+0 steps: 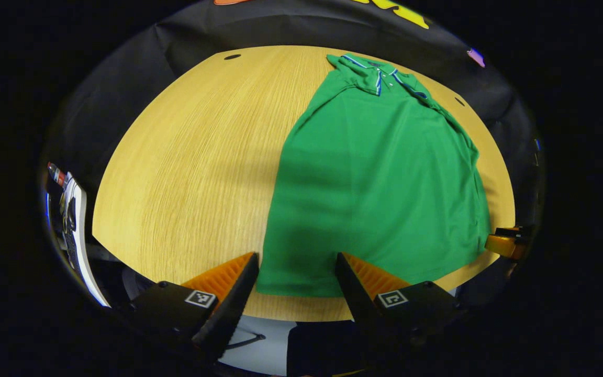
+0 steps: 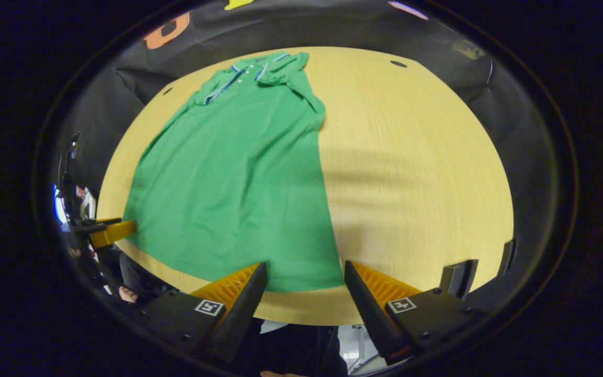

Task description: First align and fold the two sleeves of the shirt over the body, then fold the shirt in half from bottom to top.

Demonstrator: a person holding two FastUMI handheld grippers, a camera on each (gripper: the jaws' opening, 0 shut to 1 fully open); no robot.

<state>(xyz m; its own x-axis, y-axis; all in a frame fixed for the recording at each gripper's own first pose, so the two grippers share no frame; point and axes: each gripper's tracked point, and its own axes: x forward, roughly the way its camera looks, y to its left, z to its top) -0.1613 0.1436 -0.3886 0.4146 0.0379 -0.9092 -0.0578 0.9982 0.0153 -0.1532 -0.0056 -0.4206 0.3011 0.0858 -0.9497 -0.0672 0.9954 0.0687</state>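
Observation:
A green polo shirt (image 1: 380, 178) lies flat on the wooden table (image 1: 186, 173), with its striped collar (image 1: 380, 73) at the far end and its hem at the near edge. Its sides run narrow, with cloth folded in at the shoulders. My left gripper (image 1: 297, 259) is open, its fingers either side of the hem's left corner. In the right gripper view the same shirt (image 2: 233, 173) lies left of centre. My right gripper (image 2: 305, 267) is open over the hem's right corner. Each gripper also shows far off in the other's view: the right gripper (image 1: 505, 243), the left gripper (image 2: 110, 230).
Bare table (image 2: 416, 173) stretches on both sides of the shirt. Small dark holes (image 1: 232, 56) (image 2: 398, 64) sit near the table's far edge. A dark bracket (image 2: 458, 277) stands at the near right rim. A white object (image 1: 74, 220) is beyond the table's left edge.

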